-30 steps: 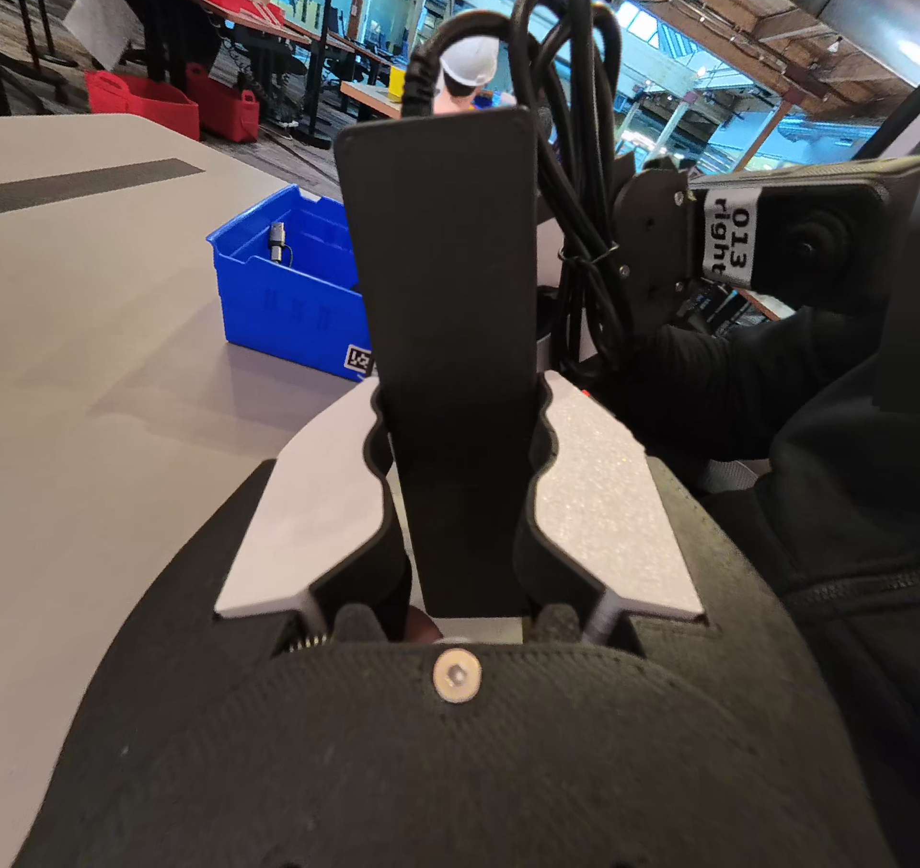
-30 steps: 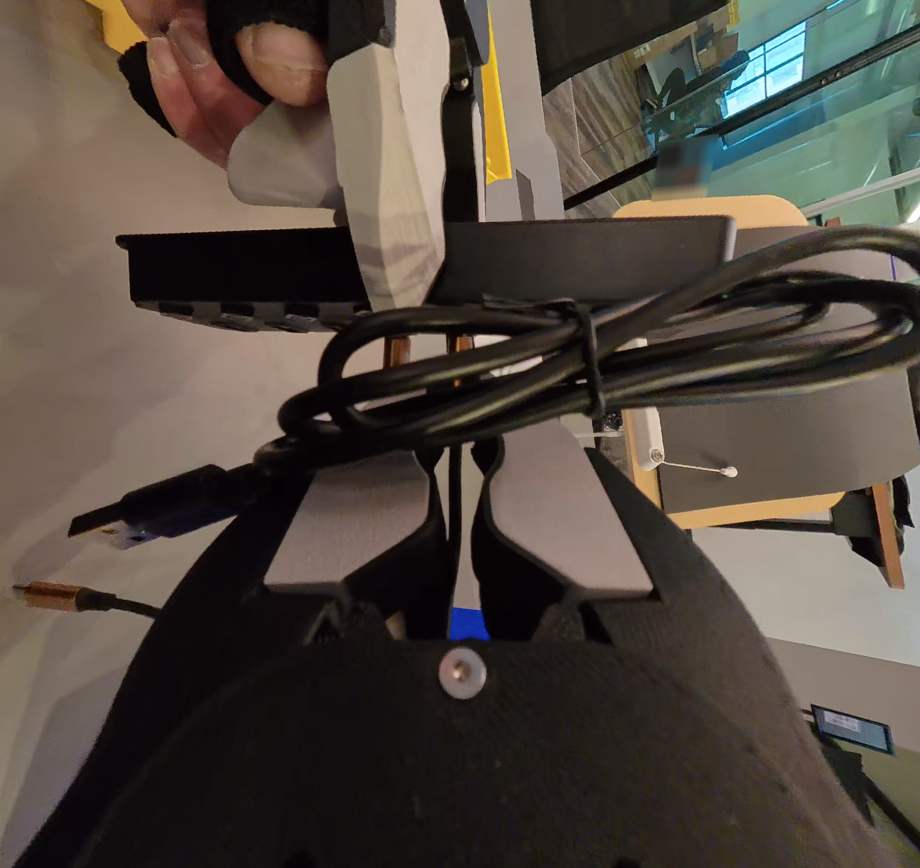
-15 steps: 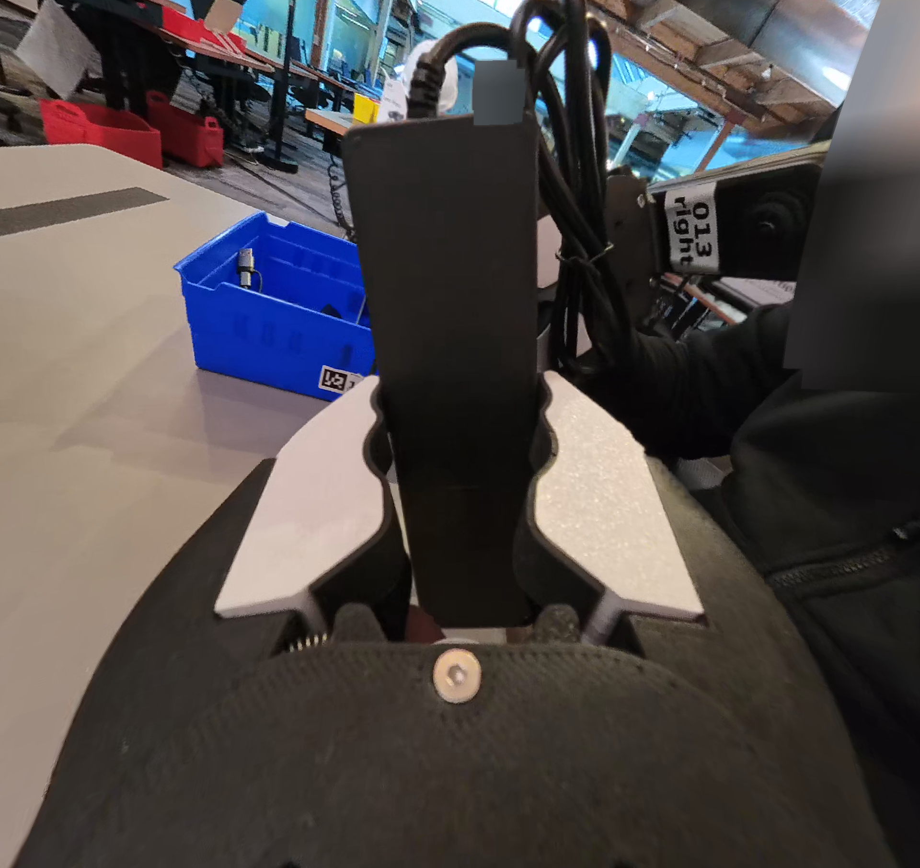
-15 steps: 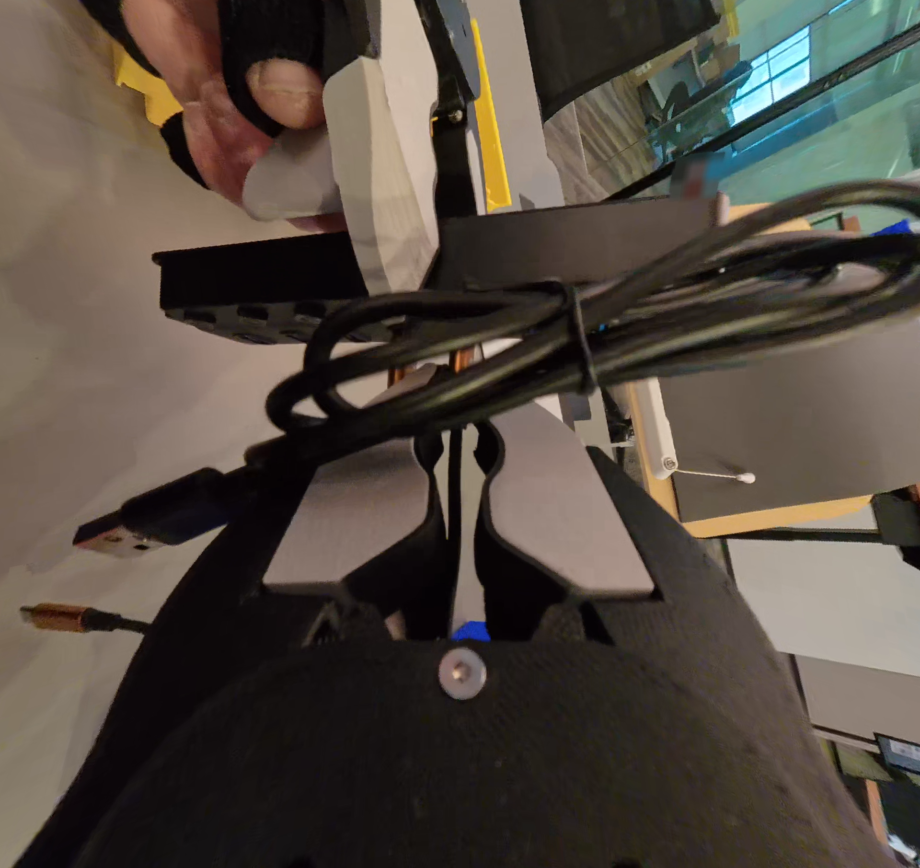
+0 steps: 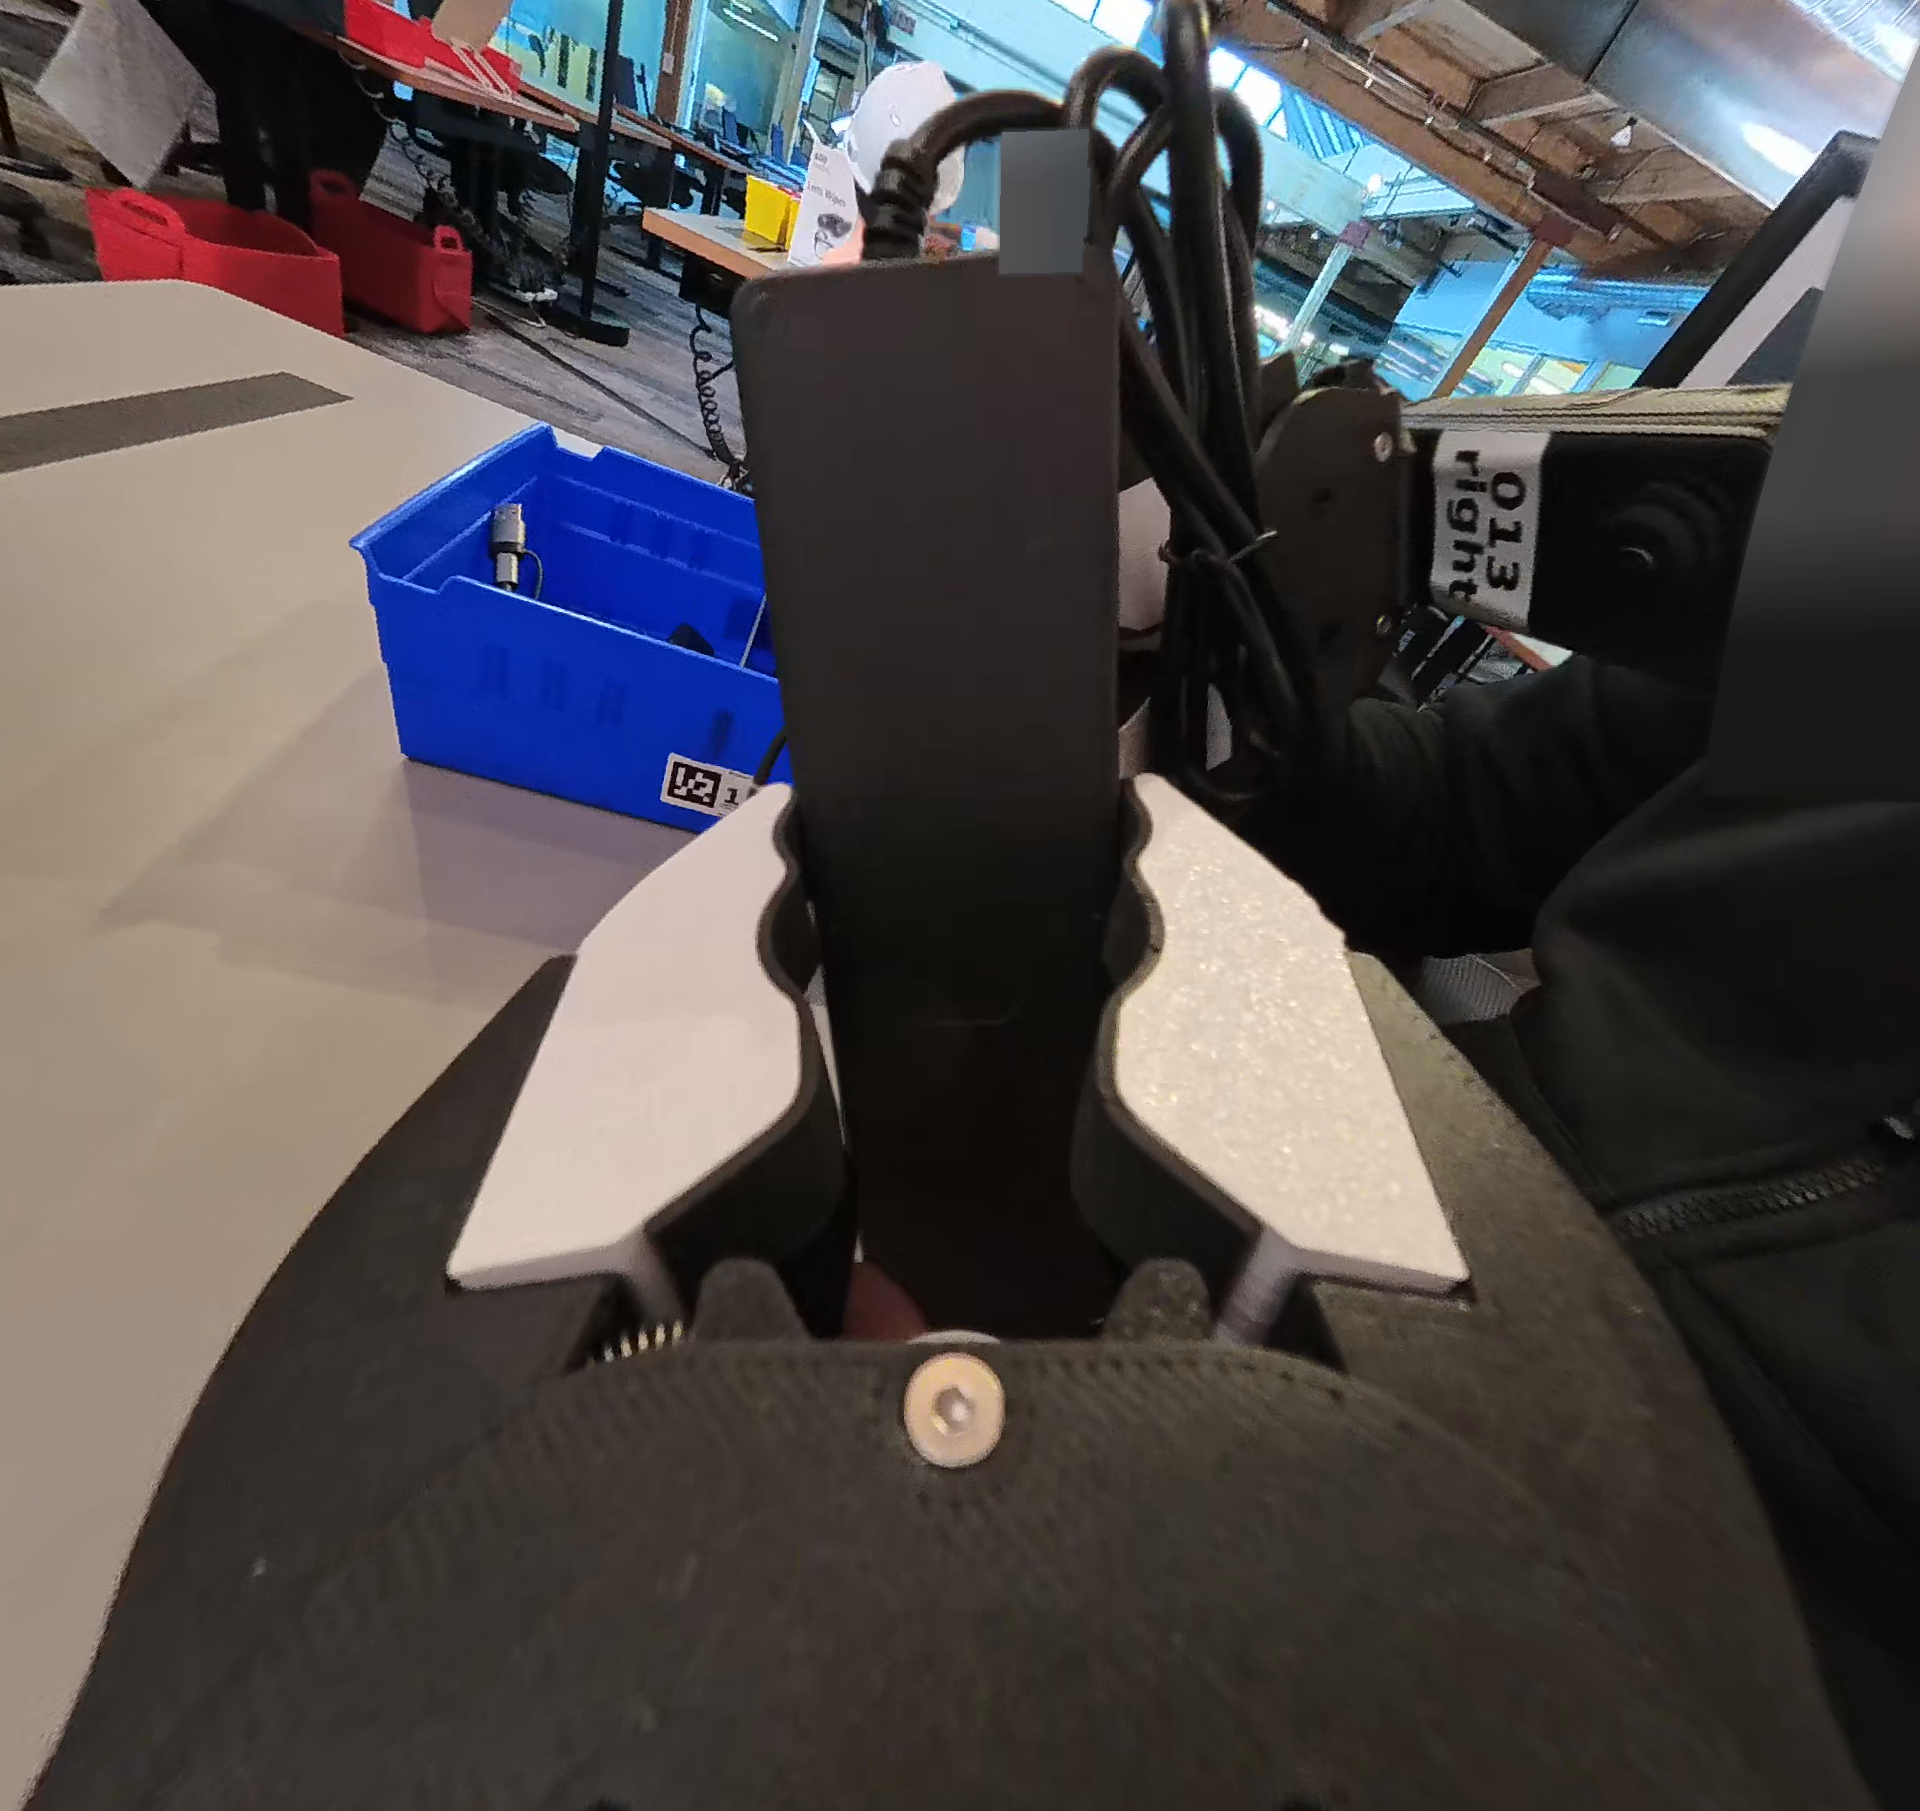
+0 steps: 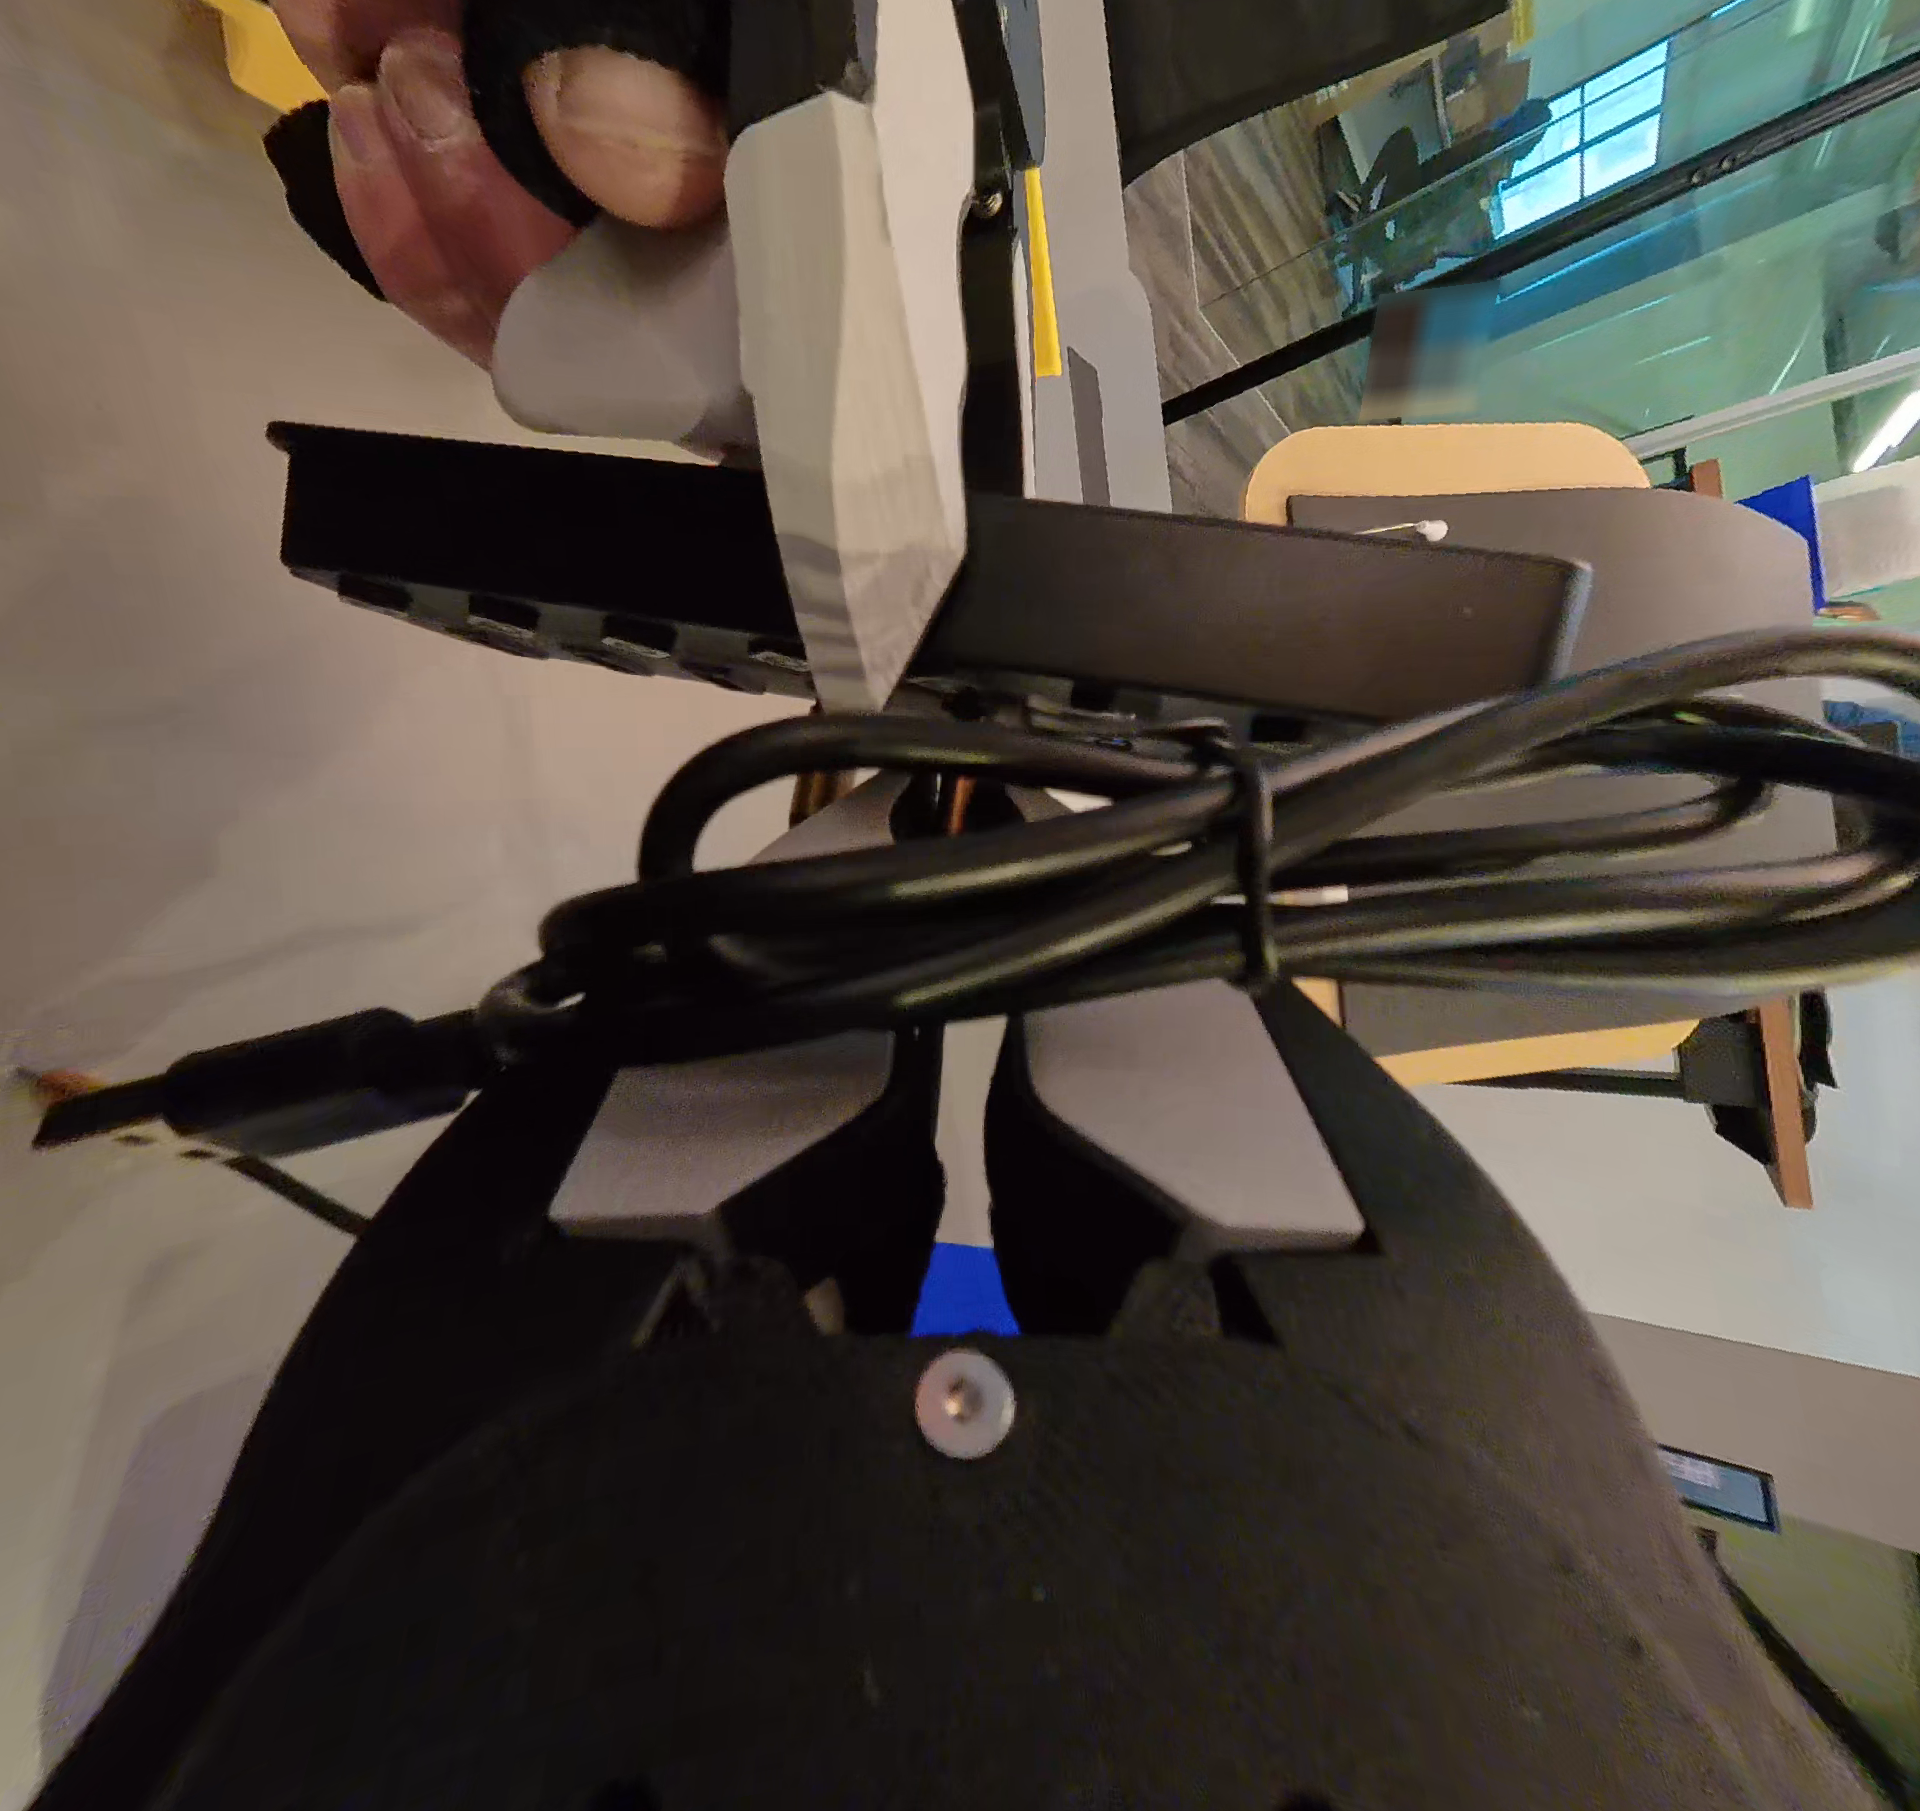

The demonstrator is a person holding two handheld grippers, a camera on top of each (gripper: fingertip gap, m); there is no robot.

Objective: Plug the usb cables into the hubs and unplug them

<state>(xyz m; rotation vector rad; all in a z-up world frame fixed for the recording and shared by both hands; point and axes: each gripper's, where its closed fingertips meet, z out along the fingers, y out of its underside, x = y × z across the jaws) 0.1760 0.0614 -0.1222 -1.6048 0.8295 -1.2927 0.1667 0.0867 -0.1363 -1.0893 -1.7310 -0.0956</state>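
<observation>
My left gripper (image 5: 956, 805) is shut on a long black USB hub (image 5: 935, 566) and holds it above the table. The hub's own black cable bundle (image 5: 1195, 411) hangs beside it. In the right wrist view the hub (image 6: 1247, 608) lies across the frame, port row facing me, with the bundle (image 6: 1143, 888) and its USB-A plug (image 6: 260, 1096) in front. My right gripper (image 6: 935, 805) points at the ports. Its jaws are almost together on a thin cable's copper-coloured plug (image 6: 956, 795), largely hidden by the bundle. The cable's other copper end (image 6: 62, 1086) shows at the left.
A blue bin (image 5: 540, 712) with a cable plug (image 5: 507, 546) in it stands on the grey table (image 5: 208, 878) behind the hub. A person's gloved hand (image 6: 499, 99) holds the left gripper. A black sleeve (image 5: 1558, 774) fills the right side. Left and right tips are no more than a few centimetres apart.
In the right wrist view the hub has dropped lower, come nearer and tilted. The cable bundle and its USB-A plug have shifted down. Both grips are unchanged.
</observation>
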